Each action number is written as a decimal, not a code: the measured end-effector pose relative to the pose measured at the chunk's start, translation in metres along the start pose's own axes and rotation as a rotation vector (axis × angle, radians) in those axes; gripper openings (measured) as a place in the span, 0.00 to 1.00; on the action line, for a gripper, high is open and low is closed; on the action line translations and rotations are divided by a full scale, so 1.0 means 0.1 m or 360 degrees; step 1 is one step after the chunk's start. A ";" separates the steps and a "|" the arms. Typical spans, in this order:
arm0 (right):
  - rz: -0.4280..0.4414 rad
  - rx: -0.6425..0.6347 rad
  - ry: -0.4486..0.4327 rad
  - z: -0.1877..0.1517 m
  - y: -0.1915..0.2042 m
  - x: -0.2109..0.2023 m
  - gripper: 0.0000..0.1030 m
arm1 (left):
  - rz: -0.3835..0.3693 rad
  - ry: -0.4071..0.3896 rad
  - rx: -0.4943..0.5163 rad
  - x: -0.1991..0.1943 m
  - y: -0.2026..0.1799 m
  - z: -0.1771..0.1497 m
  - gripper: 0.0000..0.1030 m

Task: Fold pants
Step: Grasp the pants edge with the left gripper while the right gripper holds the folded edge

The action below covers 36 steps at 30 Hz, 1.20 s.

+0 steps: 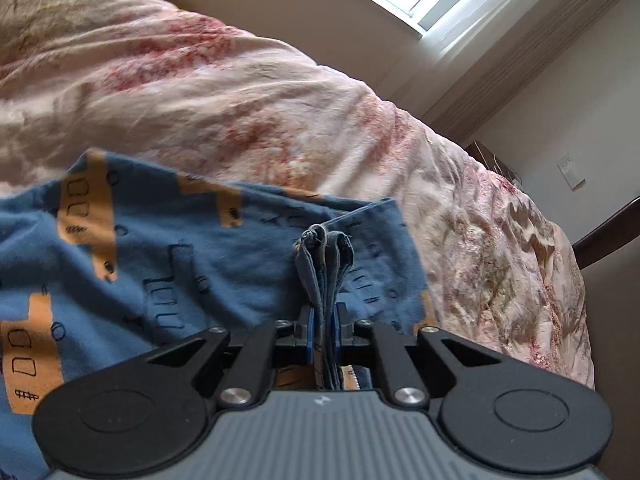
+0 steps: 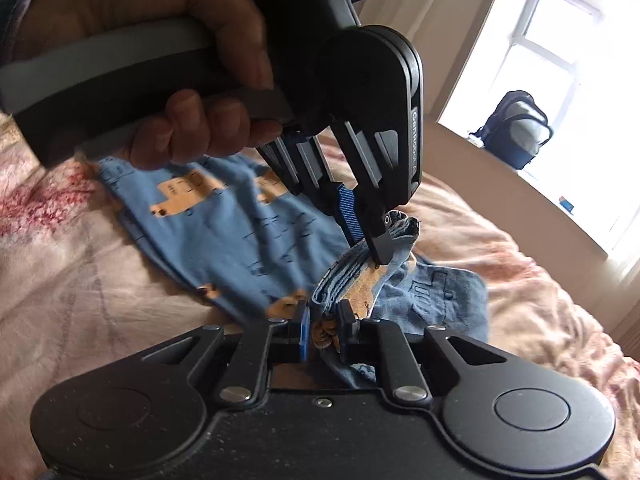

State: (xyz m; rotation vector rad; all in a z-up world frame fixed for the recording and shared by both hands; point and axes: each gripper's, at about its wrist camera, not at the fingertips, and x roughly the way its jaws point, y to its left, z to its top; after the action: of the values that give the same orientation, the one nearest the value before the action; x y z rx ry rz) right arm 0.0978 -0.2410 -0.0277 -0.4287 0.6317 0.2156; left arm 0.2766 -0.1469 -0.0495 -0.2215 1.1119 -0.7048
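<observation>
The pants (image 1: pixel 160 256) are blue with orange patches and black outline drawings, and they lie on a floral bedspread (image 1: pixel 240 92). My left gripper (image 1: pixel 324 320) is shut on a bunched edge of the pants, which sticks up between its pads. In the right wrist view the pants (image 2: pixel 232 236) spread to the left on the bed. My right gripper (image 2: pixel 326 320) is shut on another fold of the same edge. The left gripper (image 2: pixel 370 236), held by a hand, grips the cloth just above and beyond the right one.
The pink floral bedspread (image 2: pixel 80 280) covers the bed all around. A bright window (image 2: pixel 560 60) with a dark backpack (image 2: pixel 516 128) on its sill is at the right. A wall and a dark wooden piece (image 1: pixel 608 232) lie beyond the bed's right edge.
</observation>
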 end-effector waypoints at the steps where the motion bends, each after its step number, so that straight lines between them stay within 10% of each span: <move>1: 0.0007 -0.0010 0.0021 0.01 0.07 0.08 0.15 | -0.0024 -0.0015 -0.0017 0.02 0.09 -0.04 0.10; 36: -0.0031 -0.0008 0.0013 -0.14 0.22 0.24 0.17 | -0.0094 -0.0131 0.0017 0.13 0.34 -0.24 0.10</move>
State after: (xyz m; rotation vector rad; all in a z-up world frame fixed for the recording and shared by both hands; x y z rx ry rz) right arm 0.1022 -0.2263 -0.0594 -0.4407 0.6351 0.1970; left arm 0.2724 -0.1242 -0.0870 -0.2728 1.0262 -0.7481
